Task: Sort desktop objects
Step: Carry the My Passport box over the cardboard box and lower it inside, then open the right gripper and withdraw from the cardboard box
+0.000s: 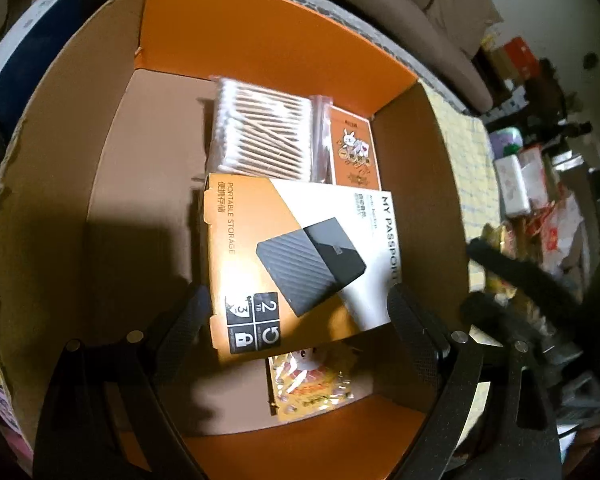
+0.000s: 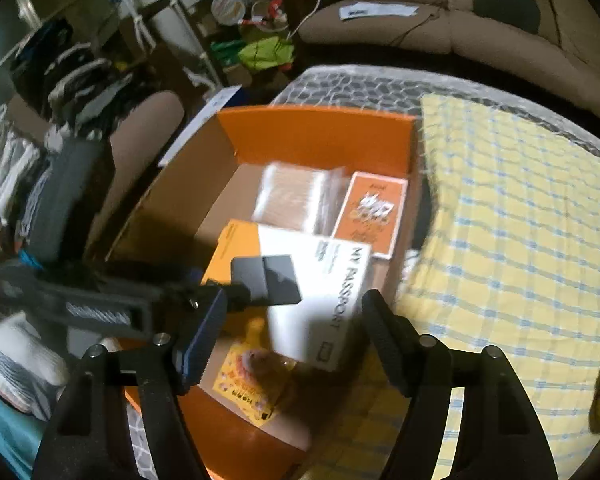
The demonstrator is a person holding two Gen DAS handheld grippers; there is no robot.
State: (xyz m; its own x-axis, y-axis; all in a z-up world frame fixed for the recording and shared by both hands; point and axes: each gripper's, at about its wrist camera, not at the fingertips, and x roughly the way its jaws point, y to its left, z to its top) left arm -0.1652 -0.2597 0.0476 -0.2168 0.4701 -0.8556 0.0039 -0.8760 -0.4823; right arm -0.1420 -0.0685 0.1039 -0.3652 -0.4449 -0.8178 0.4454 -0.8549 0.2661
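Observation:
An open orange cardboard box (image 1: 260,44) holds several sorted items. A "My Passport" hard drive carton (image 1: 300,264) lies on top, between the spread fingers of my left gripper (image 1: 300,312), which is open around it. Behind it lie a cotton swab pack (image 1: 260,132) and an orange card with a rabbit (image 1: 354,148). A yellow snack packet (image 1: 312,384) sits under the carton. In the right wrist view my right gripper (image 2: 292,336) is open and empty above the box (image 2: 320,132), over the carton (image 2: 320,280). The left gripper's finger (image 2: 204,328) shows there too.
The box stands on a yellow checked cloth (image 2: 520,240) over a patterned table. A brown sofa (image 2: 460,28) lies behind. A chair and cluttered shelves (image 2: 100,80) stand at the left. Packets and boxes (image 1: 540,200) crowd the right of the left wrist view.

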